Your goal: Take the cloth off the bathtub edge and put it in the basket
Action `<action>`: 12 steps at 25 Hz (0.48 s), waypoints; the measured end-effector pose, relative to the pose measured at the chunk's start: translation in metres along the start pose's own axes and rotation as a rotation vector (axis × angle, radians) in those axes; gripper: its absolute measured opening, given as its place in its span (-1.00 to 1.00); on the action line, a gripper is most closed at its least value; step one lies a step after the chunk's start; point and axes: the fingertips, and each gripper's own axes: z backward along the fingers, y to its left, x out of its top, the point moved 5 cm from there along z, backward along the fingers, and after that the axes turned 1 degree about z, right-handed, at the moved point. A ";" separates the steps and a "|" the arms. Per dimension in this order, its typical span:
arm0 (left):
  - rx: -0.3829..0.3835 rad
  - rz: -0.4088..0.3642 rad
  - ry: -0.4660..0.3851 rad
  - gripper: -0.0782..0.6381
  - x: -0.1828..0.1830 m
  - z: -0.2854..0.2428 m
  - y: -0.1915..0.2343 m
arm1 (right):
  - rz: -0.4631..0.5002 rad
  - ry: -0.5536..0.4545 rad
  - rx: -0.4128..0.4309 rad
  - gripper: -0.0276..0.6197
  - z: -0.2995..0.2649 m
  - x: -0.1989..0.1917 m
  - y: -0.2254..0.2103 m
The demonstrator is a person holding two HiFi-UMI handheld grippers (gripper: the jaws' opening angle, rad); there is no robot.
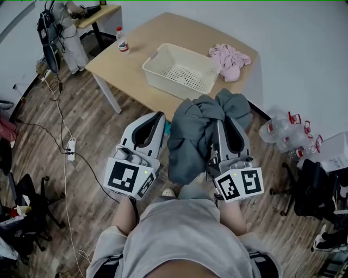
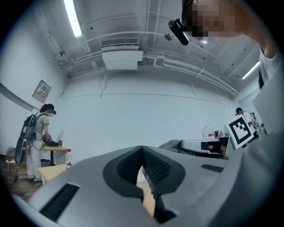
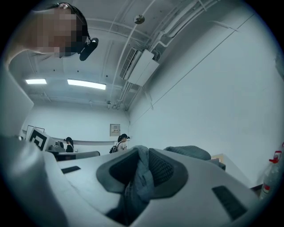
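Mid-frame, the right gripper (image 1: pixel 228 126) is clamping the cloth (image 1: pixel 187 142) in its jaws, below the basket (image 1: pixel 156 65); left gripper (image 1: pixel 151 126) jaws are sitting closed.

This looks like a bare lab or test room set up for recording work rather than a home: plain white walls, a wood-pattern floor (image 1: pixel 92 125), and overhead an exposed run of pipes (image 2: pixel 195 73), a ceiling air-conditioning unit (image 2: pixel 120 55) and strip lights (image 2: pixel 73 17). Loose cables (image 1: pixel 54 92) and a power strip (image 1: pixel 70 147) trail over the floor at the left, office chairs stand at the near left (image 1: pixel 27 201) and the right (image 1: pixel 310 190), and a plain wooden counter (image 1: pixel 163 30) stands by the far wall. At the far left a person with a backpack (image 2: pixel 35 137) stands at a second counter (image 1: pixel 98 13), and a small sign (image 2: pixel 41 91) hangs on the wall.
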 end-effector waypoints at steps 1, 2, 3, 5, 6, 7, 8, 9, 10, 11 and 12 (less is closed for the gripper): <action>0.001 0.001 0.000 -0.74 0.000 -0.001 0.002 | -0.001 0.001 -0.001 -0.65 -0.002 0.000 0.000; 0.004 0.003 0.000 -0.74 0.000 -0.002 0.005 | -0.003 0.000 -0.001 -0.65 -0.005 0.000 -0.001; 0.007 0.005 0.002 -0.74 -0.001 -0.004 0.008 | -0.005 0.000 -0.001 -0.65 -0.009 0.000 -0.002; 0.015 0.010 0.006 -0.74 -0.003 -0.007 0.016 | -0.006 -0.001 0.001 -0.65 -0.018 -0.001 -0.003; 0.019 0.012 0.009 -0.74 -0.004 -0.009 0.020 | -0.007 0.000 0.002 -0.65 -0.022 -0.002 -0.004; 0.022 0.012 0.011 -0.74 -0.006 -0.012 0.024 | -0.007 0.001 0.003 -0.65 -0.027 -0.003 -0.005; 0.025 0.011 0.013 -0.74 -0.006 -0.015 0.027 | -0.007 0.002 0.004 -0.65 -0.032 -0.004 -0.007; 0.027 0.010 0.014 -0.74 -0.007 -0.018 0.031 | -0.008 0.003 0.005 -0.65 -0.037 -0.005 -0.009; 0.029 0.010 0.015 -0.74 -0.008 -0.023 0.035 | -0.009 0.005 0.005 -0.65 -0.043 -0.006 -0.011; 0.030 0.011 0.016 -0.74 -0.008 -0.027 0.040 | -0.010 0.007 0.005 -0.65 -0.049 -0.008 -0.013; 0.030 0.011 0.015 -0.74 -0.008 -0.033 0.044 | -0.010 0.009 0.005 -0.65 -0.056 -0.009 -0.015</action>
